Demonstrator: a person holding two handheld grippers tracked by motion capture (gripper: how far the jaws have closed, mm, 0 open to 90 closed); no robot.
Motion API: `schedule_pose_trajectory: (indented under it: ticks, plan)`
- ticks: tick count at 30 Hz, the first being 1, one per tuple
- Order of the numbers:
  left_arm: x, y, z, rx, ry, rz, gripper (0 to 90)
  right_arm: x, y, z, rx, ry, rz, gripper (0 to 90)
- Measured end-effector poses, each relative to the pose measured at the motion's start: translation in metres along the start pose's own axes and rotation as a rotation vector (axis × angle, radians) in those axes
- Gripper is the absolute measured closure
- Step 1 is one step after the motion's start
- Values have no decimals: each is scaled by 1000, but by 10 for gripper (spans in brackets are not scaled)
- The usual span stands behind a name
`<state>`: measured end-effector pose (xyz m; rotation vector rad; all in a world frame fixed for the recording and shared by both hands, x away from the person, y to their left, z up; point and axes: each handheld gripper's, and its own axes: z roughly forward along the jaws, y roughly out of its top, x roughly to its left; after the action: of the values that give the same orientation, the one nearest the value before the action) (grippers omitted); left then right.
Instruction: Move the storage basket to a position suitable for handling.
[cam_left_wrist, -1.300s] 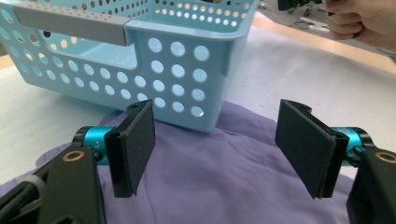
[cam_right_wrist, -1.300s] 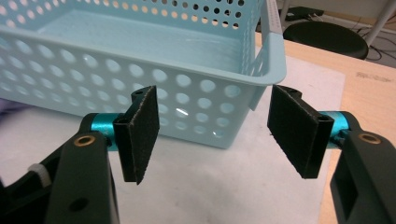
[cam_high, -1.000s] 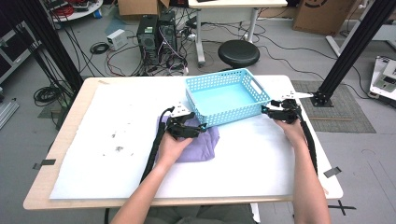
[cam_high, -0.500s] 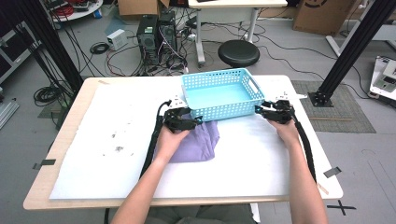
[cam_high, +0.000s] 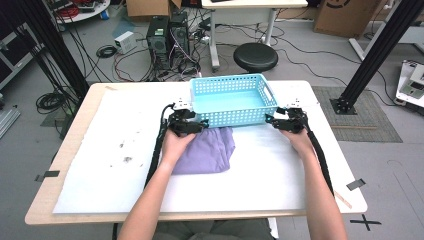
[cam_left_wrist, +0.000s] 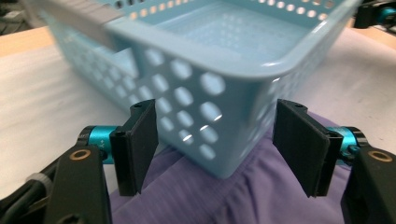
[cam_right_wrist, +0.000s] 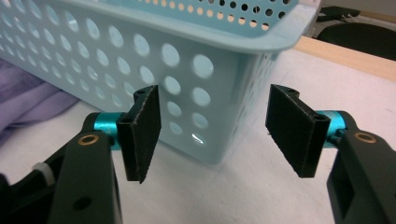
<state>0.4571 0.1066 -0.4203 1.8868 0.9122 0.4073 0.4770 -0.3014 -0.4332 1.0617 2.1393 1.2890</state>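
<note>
Table (cam_high: 100, 150) carried a white sheet, stained at its left part. Light blue perforated basket (cam_high: 231, 100) sat at the far middle of the table, empty as far as I could see into it. Purple cloth (cam_high: 207, 150) lay folded just near of the basket, its far edge tucked against or under the basket's near-left corner; in the left gripper view the basket's corner (cam_left_wrist: 224, 116) stood over the cloth (cam_left_wrist: 233, 196).

Left claw (cam_high: 192, 125) was at the basket's near-left corner, the left hand (cam_high: 175, 142) resting over the cloth. Its jaws stood apart, one on each side of that corner, gripping nothing; I could not tell whether either pad touched the plastic.

Right claw (cam_high: 276, 121) was at the basket's near-right corner, right hand (cam_high: 300, 140) behind it. In the right gripper view its jaws were spread wide with the corner (cam_right_wrist: 219, 93) between them, the pads apparently clear of the wall. White sheet showed bare under this corner, cloth (cam_right_wrist: 28, 102) off to the left of that view.

Beyond the table's far edge: a black stool (cam_high: 255, 56), computer towers (cam_high: 167, 35), loose cables on the floor.
</note>
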Motion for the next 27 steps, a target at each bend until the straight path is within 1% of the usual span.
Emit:
schedule_pose_trajectory:
  ticks: [1, 2, 3, 4, 6, 9, 10, 11, 13, 16, 17, 18, 19, 21, 22, 23, 24, 25, 27]
  plan:
    - [-1, 0, 1, 3, 13, 15, 310, 0, 0, 0, -4, 16, -10, 438]
    - [-1, 1, 2, 6, 20, 19, 317, 1, 1, 0, -7, 10, -26, 440]
    - [0, 0, 1, 0, 17, 14, 317, 1, 1, 0, -7, 10, -26, 440]
    - [3, 1, -1, -14, 9, 16, 326, 4, 3, -2, -14, 0, -47, 468]
    - [4, 3, -2, -15, 9, 14, 331, 4, 4, -3, -17, 0, -49, 482]
    - [5, 10, -3, 20, 7, 29, 330, 5, 6, -5, -22, 0, -37, 501]
    - [6, 12, -3, 28, 6, 29, 329, 5, 8, -5, -19, -1, -23, 501]
    - [7, 13, -4, 22, 4, 27, 331, 6, 9, -5, -21, -5, -19, 518]
    - [11, 13, -8, 6, 2, 4, 325, 11, 13, -7, -39, -5, -13, 523]
    - [20, 12, -14, -8, 9, -23, 312, 20, 20, -5, -31, -4, -21, 523]
    - [24, 11, -17, -8, 12, -28, 307, 28, 22, -1, -27, 3, -35, 523]
    - [26, 11, -18, -8, 11, -34, 305, 31, 23, 0, -26, 4, -32, 523]
    - [30, 10, -21, -11, 14, -43, 305, 31, 23, 0, -26, 4, -32, 523]
    - [37, 8, -25, -23, 10, -64, 300, 37, 24, 3, -33, 12, -31, 522]
    - [44, 7, -29, -31, 16, -73, 296, 44, 24, 7, -42, 24, -21, 523]
    - [44, 7, -29, -31, 16, -73, 295, 44, 24, 7, -42, 24, -21, 523]
    - [47, 5, -30, -22, 15, -69, 295, 47, 24, 8, -41, 29, -22, 524]
    - [48, 4, -30, -16, 15, -66, 295, 51, 23, 10, -44, 21, -25, 525]
    - [50, 1, -31, -8, 19, -56, 295, 55, 23, 12, -44, 15, -23, 514]
